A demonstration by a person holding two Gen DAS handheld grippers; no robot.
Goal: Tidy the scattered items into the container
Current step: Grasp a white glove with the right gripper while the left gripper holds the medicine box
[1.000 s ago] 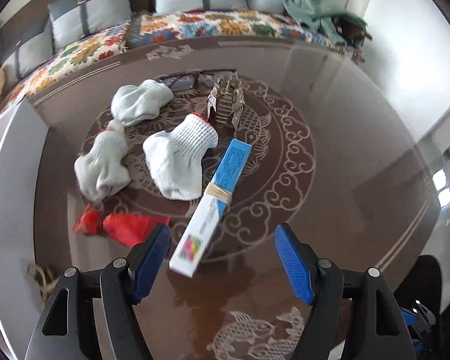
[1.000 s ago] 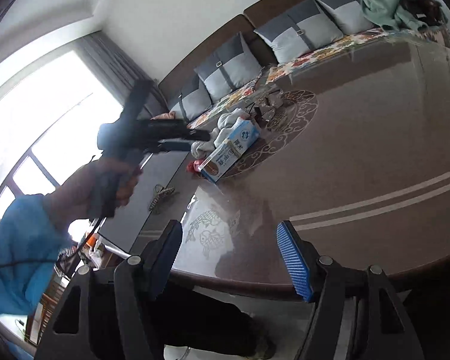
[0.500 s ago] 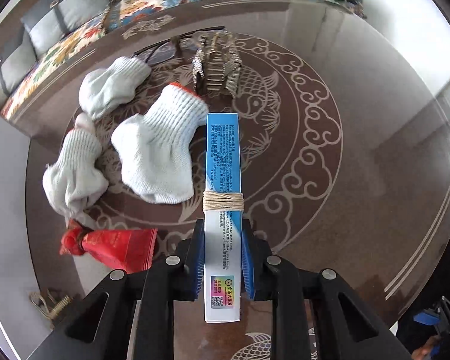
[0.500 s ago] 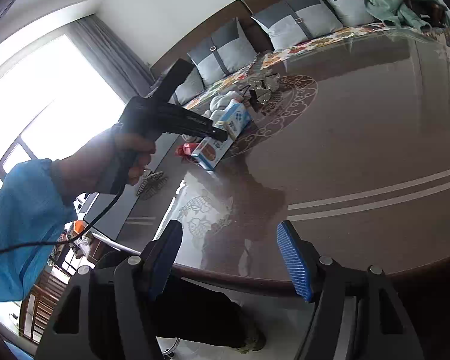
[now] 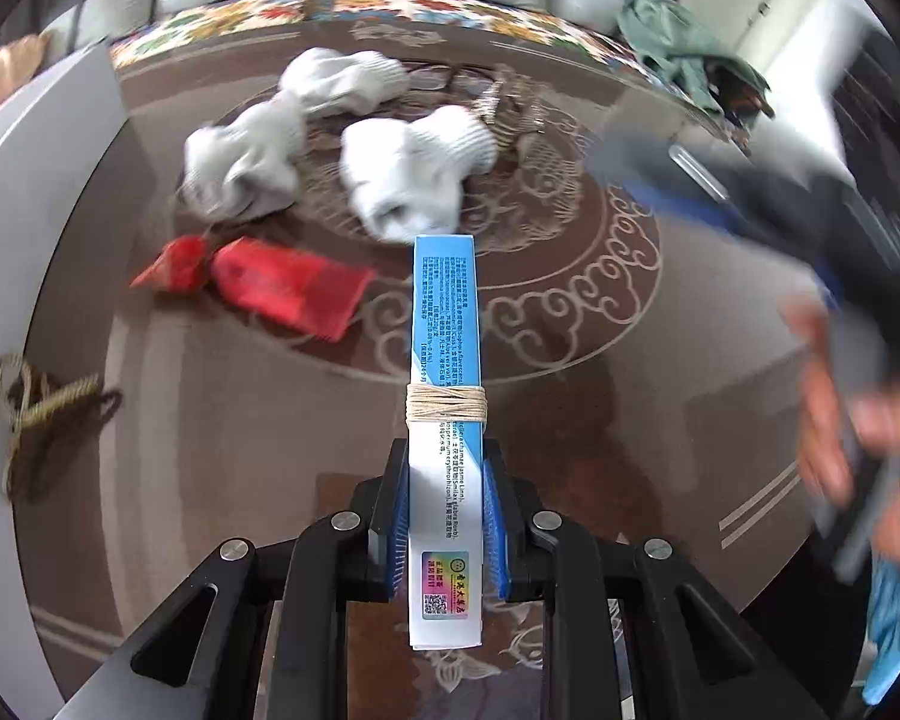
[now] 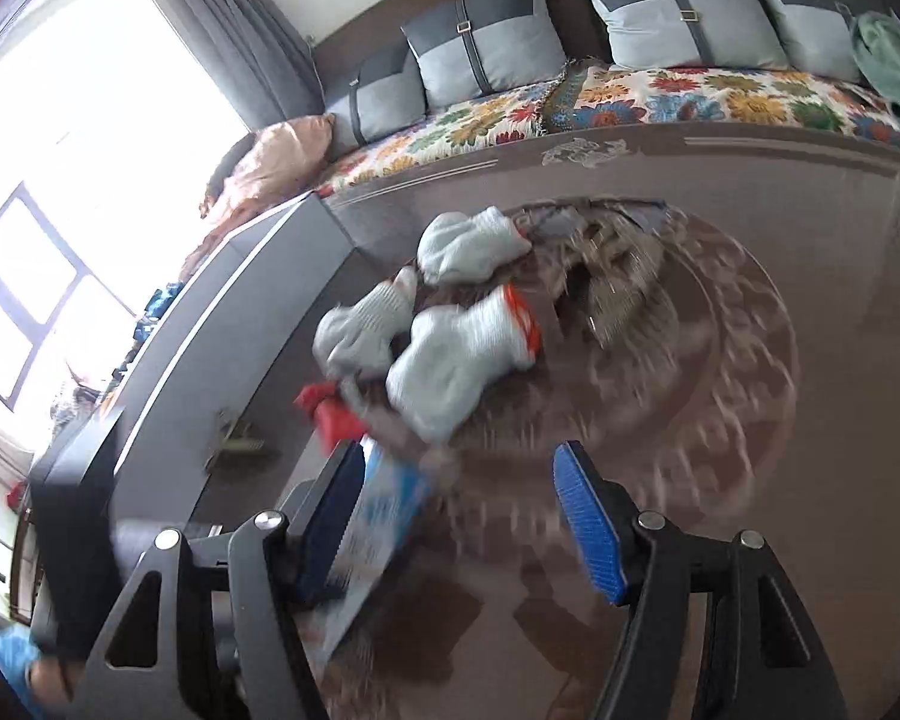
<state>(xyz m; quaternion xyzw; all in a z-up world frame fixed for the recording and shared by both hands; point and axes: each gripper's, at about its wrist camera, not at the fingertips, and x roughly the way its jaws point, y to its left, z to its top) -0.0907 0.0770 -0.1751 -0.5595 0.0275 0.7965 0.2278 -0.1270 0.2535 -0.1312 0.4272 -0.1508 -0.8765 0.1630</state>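
My left gripper (image 5: 444, 516) is shut on a long blue-and-white box (image 5: 445, 396) bound with twine, held above the table. The box shows blurred in the right wrist view (image 6: 378, 528), beside my open, empty right gripper (image 6: 462, 516). Three white gloves (image 5: 408, 171) (image 6: 462, 360) lie on the brown patterned table (image 5: 570, 360). A red pouch (image 5: 276, 282) lies left of the box, also in the right wrist view (image 6: 330, 414). A small wire basket (image 5: 510, 111) (image 6: 618, 276) stands behind the gloves.
A piece of cord (image 5: 36, 408) lies near the table's left edge. My right gripper and hand (image 5: 840, 360) show blurred at the right in the left wrist view. A sofa with a floral cover (image 6: 630, 96) and a green cloth (image 5: 672, 42) runs behind the table.
My left gripper closed on the box and has lifted it back from the gloves. My right gripper has swung in over the table toward the gloves.
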